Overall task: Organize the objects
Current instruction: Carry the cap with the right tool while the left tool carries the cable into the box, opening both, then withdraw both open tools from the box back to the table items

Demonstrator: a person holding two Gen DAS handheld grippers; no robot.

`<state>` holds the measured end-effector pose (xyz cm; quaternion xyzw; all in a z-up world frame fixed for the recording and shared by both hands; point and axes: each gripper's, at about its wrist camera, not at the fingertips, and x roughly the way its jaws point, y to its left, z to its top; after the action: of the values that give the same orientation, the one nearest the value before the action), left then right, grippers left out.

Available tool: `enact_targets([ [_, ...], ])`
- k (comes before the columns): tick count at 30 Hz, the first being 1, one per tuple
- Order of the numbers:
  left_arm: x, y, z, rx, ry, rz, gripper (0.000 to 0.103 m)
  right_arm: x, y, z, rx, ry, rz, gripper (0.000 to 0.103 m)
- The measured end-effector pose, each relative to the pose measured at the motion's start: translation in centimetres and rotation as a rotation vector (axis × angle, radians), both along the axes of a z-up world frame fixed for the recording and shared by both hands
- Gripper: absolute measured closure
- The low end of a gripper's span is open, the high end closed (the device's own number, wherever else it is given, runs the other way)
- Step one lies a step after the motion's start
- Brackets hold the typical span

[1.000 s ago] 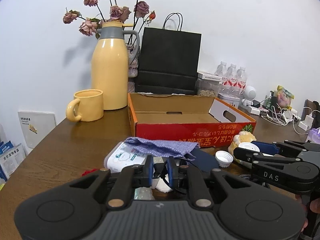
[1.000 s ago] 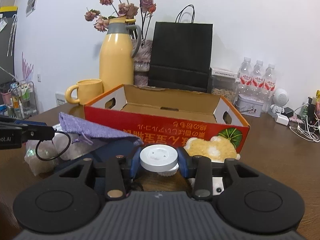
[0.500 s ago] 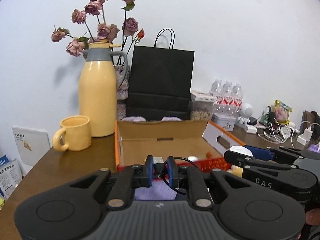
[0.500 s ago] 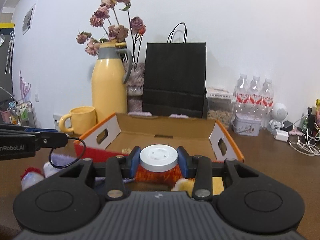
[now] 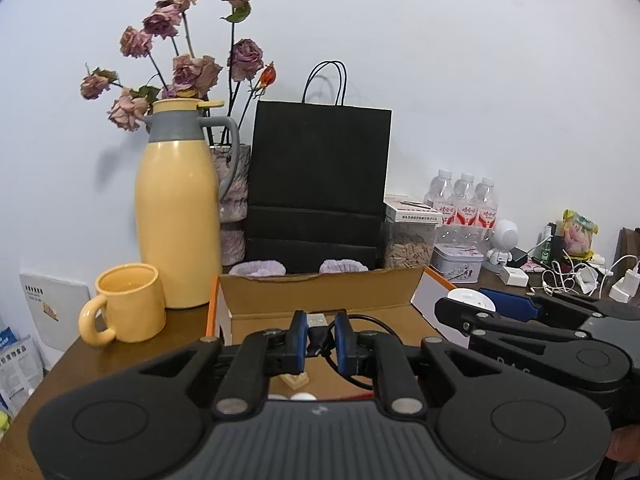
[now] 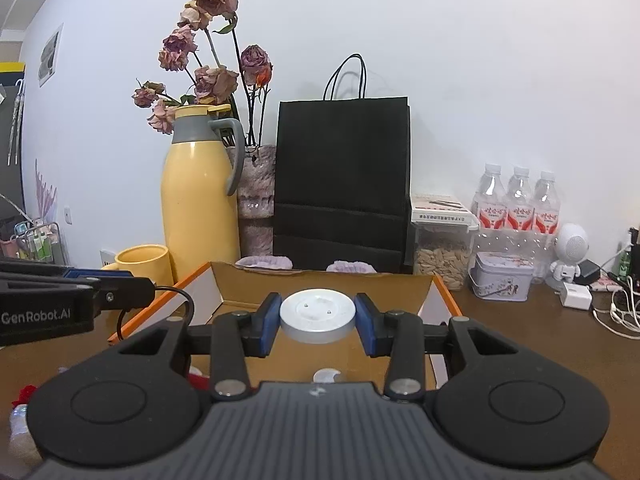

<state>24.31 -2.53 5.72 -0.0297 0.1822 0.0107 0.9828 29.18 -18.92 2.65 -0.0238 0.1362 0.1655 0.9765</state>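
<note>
A plain white wall [image 5: 460, 80] is seen across the whole far side, evenly lit, with soft shadows cast on it by what stands before it; a dark brown wooden table [image 6: 520, 344] is set against it, its grain seen at the right. On the far left, in the right wrist view, a side wall [image 6: 28, 128] is met at a corner; a small framed picture [image 6: 50, 54] is hung high on it; a purple plant motif [image 6: 44, 192] is painted lower down; a white socket plate [image 6: 69, 215] is fixed beside that. A wire rack [image 6: 36, 240] is seen below. A dark panel [image 6: 10, 152] is seen at the left edge.
</note>
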Motion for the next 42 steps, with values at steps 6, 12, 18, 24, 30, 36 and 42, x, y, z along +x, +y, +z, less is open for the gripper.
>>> enact_targets([
  [6, 2.6, -0.2, 0.5, 0.018, -0.008, 0.017, 0.09, 2.2, -0.5, -0.1, 0.011, 0.013, -0.009, 0.063],
  [12, 6.1, 0.0, 0.1, 0.019, 0.023, 0.052, 0.09, 5.1, -0.9, -0.8, 0.008, 0.056, -0.031, 0.063],
  [18, 8.8, 0.9, -1.3, 0.01, 0.079, 0.085, 0.09, 7.3, -0.6, -2.1, -0.019, 0.128, -0.028, 0.063],
  [24, 10.0, 1.3, -2.5, 0.023, 0.153, 0.118, 0.023, 7.6, -0.2, -2.9, -0.055, 0.175, -0.029, 0.012],
  [30, 9.7, 1.8, -2.4, 0.002, 0.131, 0.15, 0.0, 7.3, -0.4, -2.8, -0.06, 0.171, -0.052, 0.0],
  [36, 9.2, 1.5, -2.2, 0.007, 0.115, 0.137, 0.0, 7.1, -0.4, -2.6, -0.056, 0.164, -0.055, 0.0],
  [42, 8.7, 1.5, -1.7, -0.001, 0.093, 0.131, 0.0, 6.6, -0.5, -2.1, -0.053, 0.159, -0.049, 0.0],
])
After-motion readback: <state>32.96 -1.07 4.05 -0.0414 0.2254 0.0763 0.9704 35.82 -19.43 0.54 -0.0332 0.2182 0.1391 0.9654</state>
